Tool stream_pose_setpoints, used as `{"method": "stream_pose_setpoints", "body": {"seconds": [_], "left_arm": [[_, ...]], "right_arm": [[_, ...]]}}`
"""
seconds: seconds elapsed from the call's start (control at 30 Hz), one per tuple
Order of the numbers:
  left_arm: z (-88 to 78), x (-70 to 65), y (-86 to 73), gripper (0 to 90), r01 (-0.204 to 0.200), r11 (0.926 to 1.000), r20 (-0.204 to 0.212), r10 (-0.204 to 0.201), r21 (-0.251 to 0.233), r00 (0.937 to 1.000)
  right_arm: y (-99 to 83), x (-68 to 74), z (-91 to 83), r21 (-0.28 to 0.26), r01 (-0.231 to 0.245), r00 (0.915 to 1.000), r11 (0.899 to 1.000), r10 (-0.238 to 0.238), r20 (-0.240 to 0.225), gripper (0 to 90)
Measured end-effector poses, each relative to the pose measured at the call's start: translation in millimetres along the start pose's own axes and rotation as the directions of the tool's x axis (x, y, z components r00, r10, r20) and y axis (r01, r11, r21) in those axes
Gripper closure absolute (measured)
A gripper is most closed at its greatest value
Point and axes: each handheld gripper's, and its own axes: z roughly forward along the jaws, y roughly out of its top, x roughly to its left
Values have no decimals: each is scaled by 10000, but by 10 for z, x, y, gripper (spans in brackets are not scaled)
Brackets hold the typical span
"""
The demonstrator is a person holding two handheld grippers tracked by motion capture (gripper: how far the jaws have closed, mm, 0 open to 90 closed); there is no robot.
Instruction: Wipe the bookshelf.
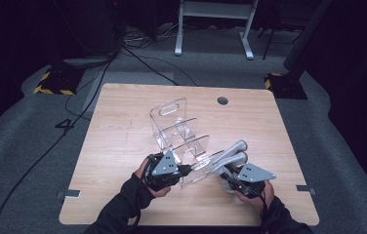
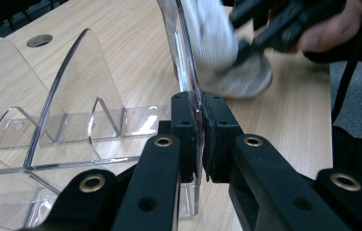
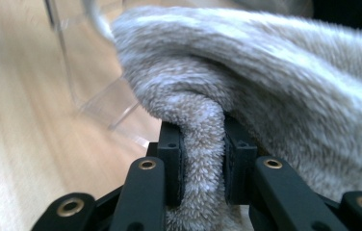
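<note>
Both grippers loaded: left gripper (image 2: 201, 139) clamps rack (image 2: 73, 96) panel, right gripper (image 3: 202, 159) pinches cloth (image 3: 265, 86).

A clear plastic rack (image 1: 179, 134) with curved dividers stands upright, its end wall pinched in the left tool (image 2: 201, 139). A fluffy grey cloth (image 3: 275, 86), squeezed in the right tool (image 3: 202, 159), presses against that wall.

Table (image 1: 123, 146) evenly lit from above, room around it dark. Glare on clear plastic rack (image 2: 73, 82). Cloth (image 3: 265, 72) blurred w/ motion in left gripper view, soft close-up in right gripper view.
</note>
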Motion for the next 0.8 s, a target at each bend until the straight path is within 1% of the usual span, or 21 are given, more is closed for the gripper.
{"method": "stream_pose_setpoints", "body": {"seconds": [0.07, 0.1, 0.13, 0.17, 0.23, 0.3, 0.33, 0.4, 0.43, 0.5, 0.57, 0.6, 0.67, 0.7, 0.73, 0.8], "left_arm": [[2, 3, -2, 848, 59, 10000, 39, -59, -18, 10000], [3, 6, -2, 848, 76, 10000, 64, -76, -25, 10000], [4, 20, -4, 848, 53, 10000, 114, -53, -45, 9999], [4, 20, -4, 846, 53, 10000, 114, -53, -45, 9999], [11, 30, -9, 845, 117, 9999, 224, -115, -96, 9997], [14, 33, -7, 843, 87, 9999, 222, -85, -92, 9997], [15, 39, -7, 842, 93, 9999, 256, -91, -102, 9996], [17, 47, -8, 842, 139, 9998, 310, -135, -111, 9994], [19, 48, -9, 842, 150, 9998, 319, -146, -121, 9994], [22, 43, -3, 842, 129, 9999, 280, -126, -103, 9995], [25, 42, -1, 841, 86, 9999, 271, -83, -99, 9996], [33, 42, 2, 841, 77, 9999, 284, -74, -107, 9996], [48, 41, 7, 838, 92, 9999, 300, -88, -130, 9995], [56, 35, 12, 837, 64, 9999, 307, -60, -110, 9995], [60, 35, 15, 835, 36, 9999, 297, -33, -109, 9996], [72, 42, 17, 832, 42, 9999, 363, -37, -132, 9993]], "right_arm": [[81, -45, -82, -490, -160, 9998, 9987, 165, 103, 742], [138, -60, -129, -784, -166, 9996, 9968, 184, 219, 742], [170, -66, -145, -894, -110, 9996, 9959, 133, 242, 742], [170, -66, -145, -894, -110, 9996, 9959, 133, 242, 742], [216, -69, -128, -1059, -96, 9997, 9943, 121, 231, 742], [222, -49, -61, -1018, -107, 9999, 9947, 115, 77, 742], [211, -30, -26, -981, -21, 10000, 9952, 23, 12, 742], [168, -1, 32, -919, -87, 9998, 9957, 71, -178, 742], [135, 13, 59, -706, -208, 9993, 9973, 185, -330, 742], [69, 28, 112, -426, -203, 9986, 9989, 181, -504, 742], [-13, 70, 191, 68, -217, 9974, 9997, 222, -680, 742], [-13, 70, 191, 68, -217, 9974, 9997, 222, -680, 742], [-84, 143, 284, 560, -93, 9961, 9984, 142, -870, 742], [-100, 172, 313, 670, -14, 9955, 9977, 77, -943, 742], [-121, 228, 357, 876, 210, 9944, 9959, -118, -1052, 741], [-127, 304, 407, 1041, 440, 9929, 9936, -319, -1149, 741]]}}
